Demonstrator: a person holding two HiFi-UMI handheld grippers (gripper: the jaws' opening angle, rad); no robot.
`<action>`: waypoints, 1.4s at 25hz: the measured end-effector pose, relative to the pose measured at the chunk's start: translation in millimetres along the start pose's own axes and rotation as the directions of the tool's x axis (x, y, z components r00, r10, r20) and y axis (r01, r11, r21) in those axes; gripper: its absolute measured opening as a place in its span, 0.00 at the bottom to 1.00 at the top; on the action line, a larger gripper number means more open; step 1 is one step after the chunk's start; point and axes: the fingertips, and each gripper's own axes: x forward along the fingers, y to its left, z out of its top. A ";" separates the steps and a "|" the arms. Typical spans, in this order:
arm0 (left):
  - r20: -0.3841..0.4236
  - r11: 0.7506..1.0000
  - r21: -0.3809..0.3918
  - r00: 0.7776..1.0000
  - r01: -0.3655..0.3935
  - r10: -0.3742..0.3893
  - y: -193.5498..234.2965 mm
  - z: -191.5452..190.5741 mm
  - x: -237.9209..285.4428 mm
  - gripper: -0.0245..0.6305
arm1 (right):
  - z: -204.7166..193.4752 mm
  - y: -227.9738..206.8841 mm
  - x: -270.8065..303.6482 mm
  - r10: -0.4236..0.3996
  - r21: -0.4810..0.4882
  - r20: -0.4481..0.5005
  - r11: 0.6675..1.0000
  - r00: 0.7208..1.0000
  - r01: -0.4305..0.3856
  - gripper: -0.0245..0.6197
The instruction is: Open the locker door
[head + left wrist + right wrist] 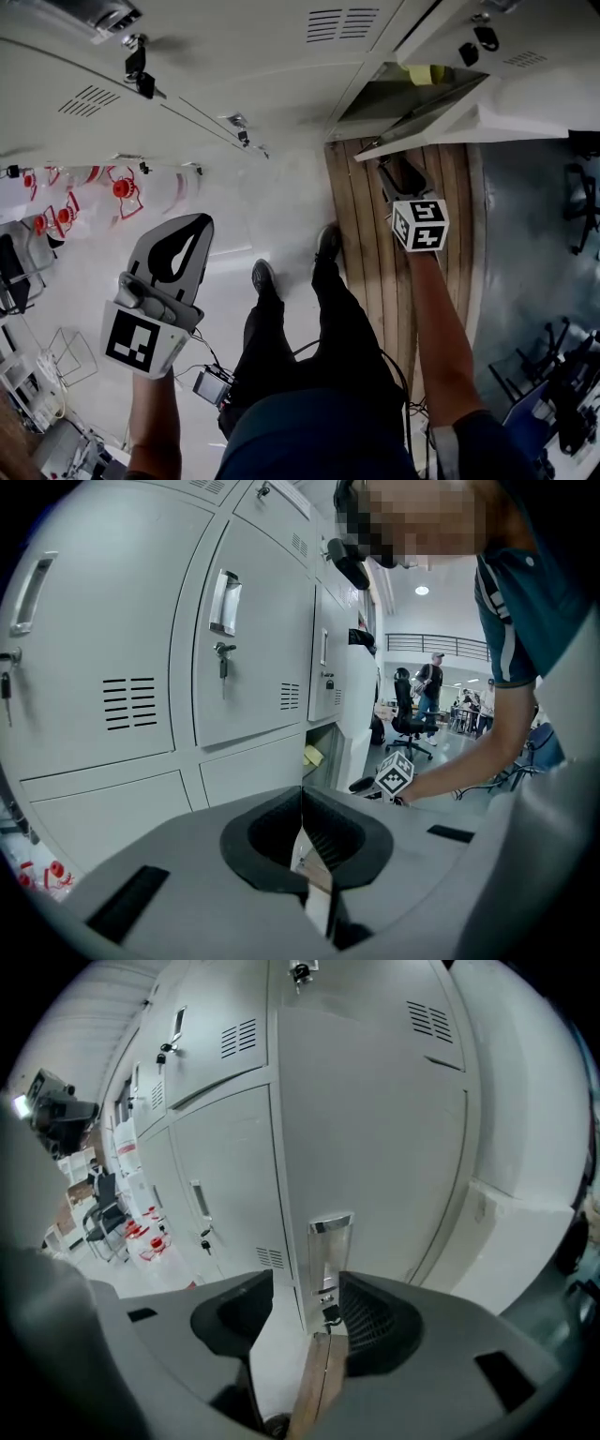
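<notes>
A bank of grey lockers fills the top of the head view. One low locker door stands swung open, with a yellow item inside the compartment. My right gripper is at that door's edge. In the right gripper view its jaws are open, and the door's chrome handle with its lock stands in the gap between them. My left gripper hangs at the left, apart from the lockers, shut with nothing in it. From the left gripper view the open door and the right gripper show.
My feet stand on the pale floor beside a wooden plank strip under the open door. Red-and-white bottles lie at the left by the lockers. Office chairs are at the right. A person stands far down the room.
</notes>
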 end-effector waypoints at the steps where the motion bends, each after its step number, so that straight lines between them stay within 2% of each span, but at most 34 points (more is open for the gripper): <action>1: -0.002 1.000 0.002 1.000 0.000 0.000 0.8 -0.6 -1.2 0.07 | 1.4 -0.6 0.0 -0.018 0.031 0.004 0.999 1.000 0.018 0.36; 4: -0.006 1.000 0.027 1.000 0.008 -0.008 1.9 -2.3 -2.3 0.07 | 12.1 -8.2 0.6 -0.080 0.091 0.023 0.993 0.997 0.078 0.38; 7: -0.007 0.999 0.051 1.000 0.016 -0.015 1.1 -2.1 -3.4 0.07 | 22.4 -15.0 2.5 -0.130 0.109 0.022 0.986 0.991 0.127 0.39; 12: 0.018 0.999 0.035 1.000 0.007 -0.007 4.7 3.5 -12.1 0.07 | 24.5 -18.0 0.4 -0.192 0.142 -0.008 0.971 0.981 0.191 0.40; 16: 0.027 0.999 0.033 1.000 -0.009 0.008 9.7 5.8 -24.0 0.07 | 14.4 -16.5 -5.8 -0.211 0.177 -0.034 0.961 0.977 0.214 0.40; 25: 0.055 0.999 0.036 0.998 -0.035 0.033 14.6 21.0 -55.7 0.07 | 7.8 -20.4 -33.3 -0.235 0.172 -0.115 0.952 0.965 0.253 0.38; 29: 0.064 0.998 0.036 0.997 -0.051 0.049 16.4 28.6 -70.0 0.07 | -1.1 -24.8 -43.1 -0.238 0.211 -0.152 0.940 0.959 0.267 0.37; 35: 0.086 0.997 0.044 0.995 -0.064 0.060 13.5 43.2 -90.0 0.07 | -18.3 -39.6 -69.4 -0.283 0.240 -0.223 0.911 0.933 0.334 0.34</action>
